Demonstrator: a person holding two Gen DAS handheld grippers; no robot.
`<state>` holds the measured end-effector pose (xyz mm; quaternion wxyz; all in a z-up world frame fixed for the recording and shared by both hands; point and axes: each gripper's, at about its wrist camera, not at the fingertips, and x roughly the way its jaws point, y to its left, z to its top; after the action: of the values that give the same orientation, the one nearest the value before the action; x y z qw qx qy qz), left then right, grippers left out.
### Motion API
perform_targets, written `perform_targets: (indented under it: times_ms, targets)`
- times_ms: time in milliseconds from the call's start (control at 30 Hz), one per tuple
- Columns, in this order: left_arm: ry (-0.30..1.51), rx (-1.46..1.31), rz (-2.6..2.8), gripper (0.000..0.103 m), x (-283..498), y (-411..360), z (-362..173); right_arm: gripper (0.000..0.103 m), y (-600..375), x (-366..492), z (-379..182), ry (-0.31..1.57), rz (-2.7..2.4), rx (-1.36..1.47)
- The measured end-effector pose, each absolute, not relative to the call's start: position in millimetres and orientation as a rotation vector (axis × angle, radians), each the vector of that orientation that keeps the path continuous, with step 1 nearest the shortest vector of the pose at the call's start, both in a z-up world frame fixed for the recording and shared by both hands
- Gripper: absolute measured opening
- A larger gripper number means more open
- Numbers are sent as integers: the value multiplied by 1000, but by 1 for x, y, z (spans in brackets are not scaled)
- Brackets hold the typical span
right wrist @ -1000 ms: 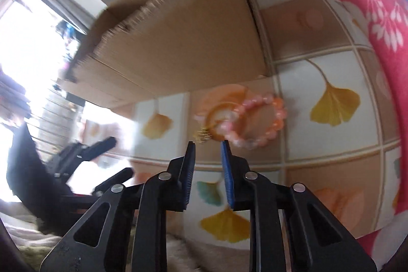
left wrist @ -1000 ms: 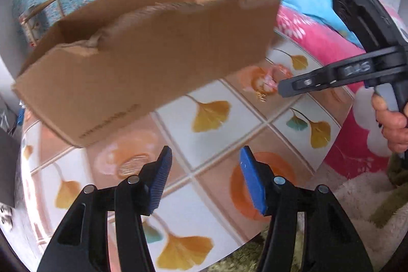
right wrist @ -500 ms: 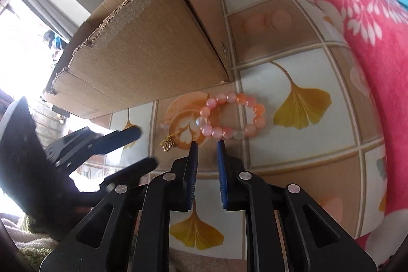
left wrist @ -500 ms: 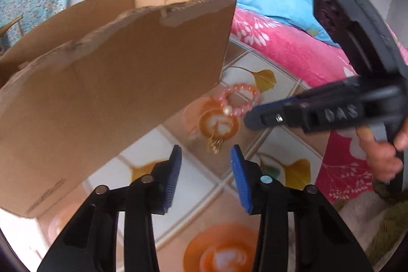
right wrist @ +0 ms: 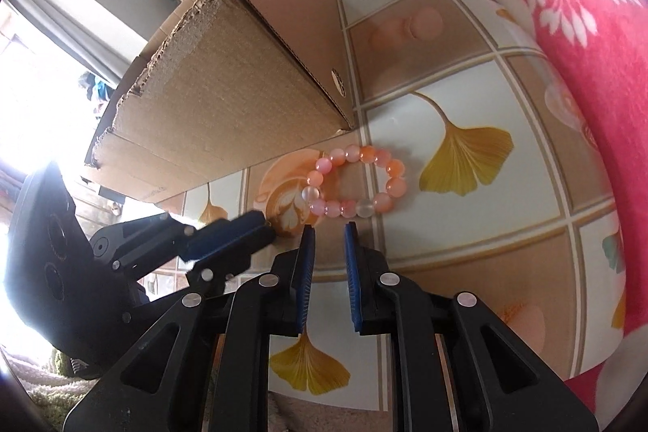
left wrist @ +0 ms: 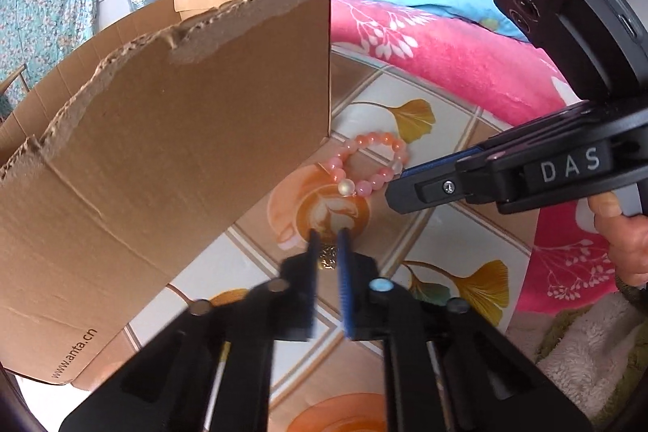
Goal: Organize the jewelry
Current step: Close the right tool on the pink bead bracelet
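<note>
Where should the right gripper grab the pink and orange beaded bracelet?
Take the near arc of the pink and orange beaded bracelet, just ahead of the right gripper. It lies flat; one finger inside the loop, one outside, coming from above.

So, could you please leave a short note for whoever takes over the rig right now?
Left claw: nearly closed around a small gold charm on the table; whether it grips yet is unclear.
Right claw: open, empty, just short of the bead bracelet.
The bracelet lies flat on the tiled tablecloth, beside the cardboard box corner.
Done: nothing visibly in the box; its inside is hidden.
Left: lift the charm, grasp the bracelet, probably put both in the box.
</note>
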<state>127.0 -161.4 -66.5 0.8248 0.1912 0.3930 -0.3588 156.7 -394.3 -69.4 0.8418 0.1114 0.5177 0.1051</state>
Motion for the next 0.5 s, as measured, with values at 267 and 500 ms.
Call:
perform_targets:
  times_ms: [267, 500]
  targets:
    - [827, 386, -717, 1, 118, -144, -64, 15, -404, 139, -49, 1079, 207, 228]
    - [828, 272, -620, 1, 113, -100, -50, 15, -396, 136, -42, 1054, 207, 210]
